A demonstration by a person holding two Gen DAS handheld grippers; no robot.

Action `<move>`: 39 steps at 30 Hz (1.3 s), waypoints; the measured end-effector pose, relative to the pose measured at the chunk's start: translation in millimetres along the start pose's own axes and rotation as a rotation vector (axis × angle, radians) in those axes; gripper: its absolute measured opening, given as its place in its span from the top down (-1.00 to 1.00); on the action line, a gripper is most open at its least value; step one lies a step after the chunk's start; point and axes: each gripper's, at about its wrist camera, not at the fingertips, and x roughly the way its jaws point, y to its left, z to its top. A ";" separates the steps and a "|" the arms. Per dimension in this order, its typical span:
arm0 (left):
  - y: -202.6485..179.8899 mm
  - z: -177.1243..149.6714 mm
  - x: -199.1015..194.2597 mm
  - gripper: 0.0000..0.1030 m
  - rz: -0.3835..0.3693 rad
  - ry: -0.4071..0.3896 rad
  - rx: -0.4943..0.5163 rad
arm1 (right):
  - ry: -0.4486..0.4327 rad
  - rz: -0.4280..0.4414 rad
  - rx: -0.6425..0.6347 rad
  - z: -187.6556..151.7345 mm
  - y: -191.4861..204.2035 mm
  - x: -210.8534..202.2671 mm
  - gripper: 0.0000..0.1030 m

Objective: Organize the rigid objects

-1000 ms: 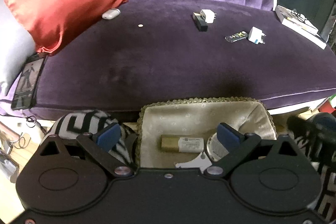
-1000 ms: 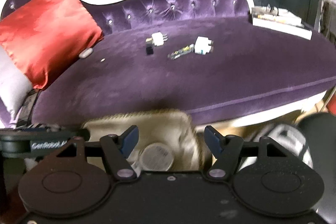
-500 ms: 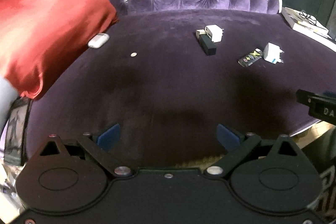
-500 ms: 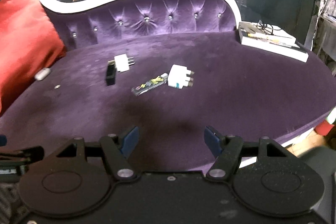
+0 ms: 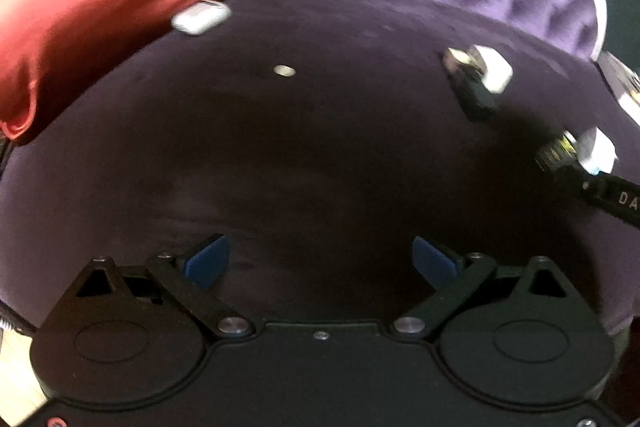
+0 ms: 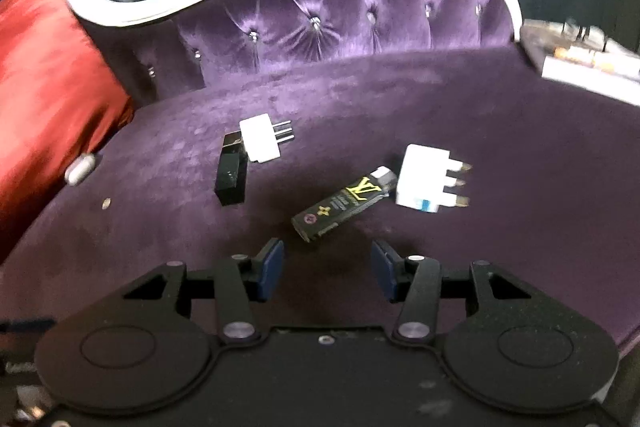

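Black lighter [image 6: 345,203] before spread right tongs [image 6: 327,275]

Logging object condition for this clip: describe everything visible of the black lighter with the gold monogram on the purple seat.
The slim black lighter with gold monogram print looks like glossy plastic with a pale translucent cap end. It lies flat and diagonal on the purple velvet seat, cap end beside or touching the white three-pin plug adapter. It sits just ahead of the open right gripper, ungrasped.
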 end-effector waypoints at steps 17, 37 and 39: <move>2.2 1.9 3.1 -0.92 0.014 -0.024 -0.029 | 0.010 0.000 -0.234 1.7 34.5 31.8 0.58; -23.5 6.2 -25.2 -0.92 0.047 -0.168 0.205 | -0.025 0.158 -0.434 -22.9 47.0 -10.6 0.02; -36.4 5.3 -26.6 -0.92 0.024 -0.175 0.276 | -0.030 0.110 -0.336 -13.6 31.4 -13.2 -0.17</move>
